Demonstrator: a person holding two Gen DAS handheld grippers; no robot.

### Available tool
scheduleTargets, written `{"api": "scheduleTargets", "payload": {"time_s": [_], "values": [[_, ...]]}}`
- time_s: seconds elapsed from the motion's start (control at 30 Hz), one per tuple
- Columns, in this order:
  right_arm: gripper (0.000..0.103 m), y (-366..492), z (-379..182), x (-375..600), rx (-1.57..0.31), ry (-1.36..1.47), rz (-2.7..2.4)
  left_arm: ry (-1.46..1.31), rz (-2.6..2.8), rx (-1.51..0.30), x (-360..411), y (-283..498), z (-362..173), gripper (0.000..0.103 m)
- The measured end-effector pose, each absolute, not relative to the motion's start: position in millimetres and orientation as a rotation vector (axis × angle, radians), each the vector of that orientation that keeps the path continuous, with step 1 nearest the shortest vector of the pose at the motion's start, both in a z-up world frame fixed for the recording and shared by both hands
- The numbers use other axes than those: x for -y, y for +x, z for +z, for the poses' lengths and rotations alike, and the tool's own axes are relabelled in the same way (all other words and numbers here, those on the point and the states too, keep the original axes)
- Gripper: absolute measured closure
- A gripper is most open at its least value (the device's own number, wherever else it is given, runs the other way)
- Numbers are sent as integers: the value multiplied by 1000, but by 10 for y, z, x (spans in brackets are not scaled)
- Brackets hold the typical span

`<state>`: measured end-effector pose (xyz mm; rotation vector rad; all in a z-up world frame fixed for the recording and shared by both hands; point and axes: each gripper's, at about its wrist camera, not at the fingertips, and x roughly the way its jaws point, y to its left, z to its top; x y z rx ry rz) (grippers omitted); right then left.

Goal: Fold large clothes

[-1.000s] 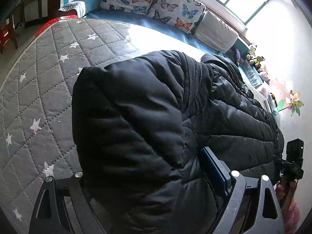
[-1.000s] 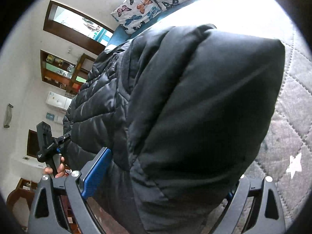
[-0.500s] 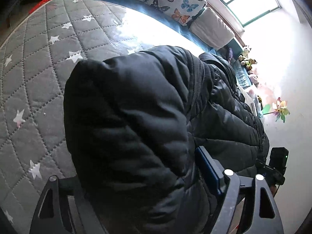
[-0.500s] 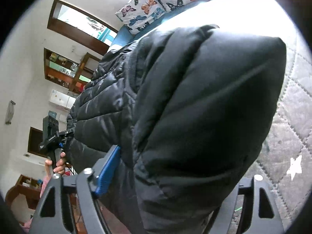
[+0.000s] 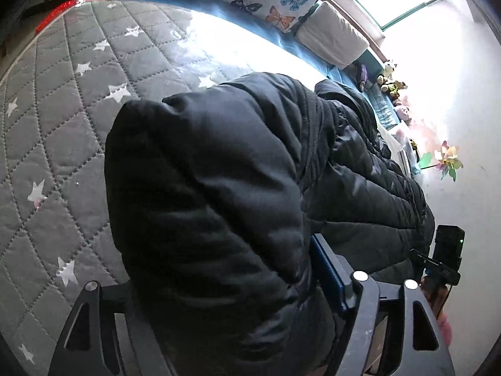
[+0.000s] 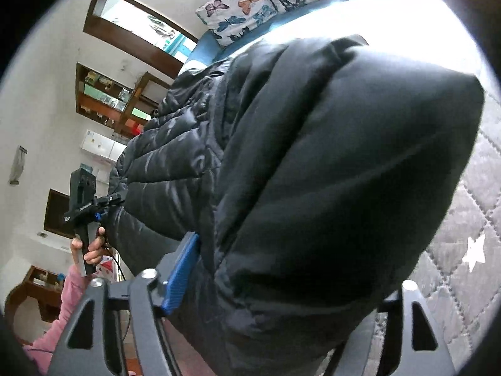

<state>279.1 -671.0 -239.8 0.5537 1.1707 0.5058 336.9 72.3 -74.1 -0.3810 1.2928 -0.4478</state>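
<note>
Both grippers clamp the black jacket [image 5: 213,206] on the starred mattress [image 5: 62,131]. The left gripper [image 5: 225,297] grasps a thick fold filling its jaws; the right gripper's [image 6: 275,291] jaws, just reopened slightly, likewise pinch a bulky fold ahead.

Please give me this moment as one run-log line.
left tongs: clamped on black puffer jacket | right tongs: clamped on same jacket | surface: grey star quilt | fold: underway
</note>
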Motion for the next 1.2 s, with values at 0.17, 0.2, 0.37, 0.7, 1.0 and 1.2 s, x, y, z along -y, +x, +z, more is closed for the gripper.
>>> {"api": "scheduleTargets", "payload": {"time_s": [0.17, 0.2, 0.37, 0.7, 1.0, 1.2], "values": [[11, 2881, -2498, 6784, -1183, 605, 534, -431, -447, -1330, -736, 3414, -838, 8], [11, 2905, -2529, 6795, -1185, 631, 540, -450, -449, -1334, -740, 3420, -869, 8], [28, 2820, -2405, 6766, -1145, 611, 545, -425, -425, -1274, -677, 3318, -777, 20], [51, 2564, -1688, 6614, -1002, 449, 519, -305, -413, -1179, -439, 3042, -201, 52], [53, 2370, -1111, 7213, -922, 362, 387, -264, -594, -1149, 631, 3032, 207, 65], [54, 2205, -856, 7648, -858, 304, 265, -220, -693, -1145, 1627, 3129, 358, 65]]}}
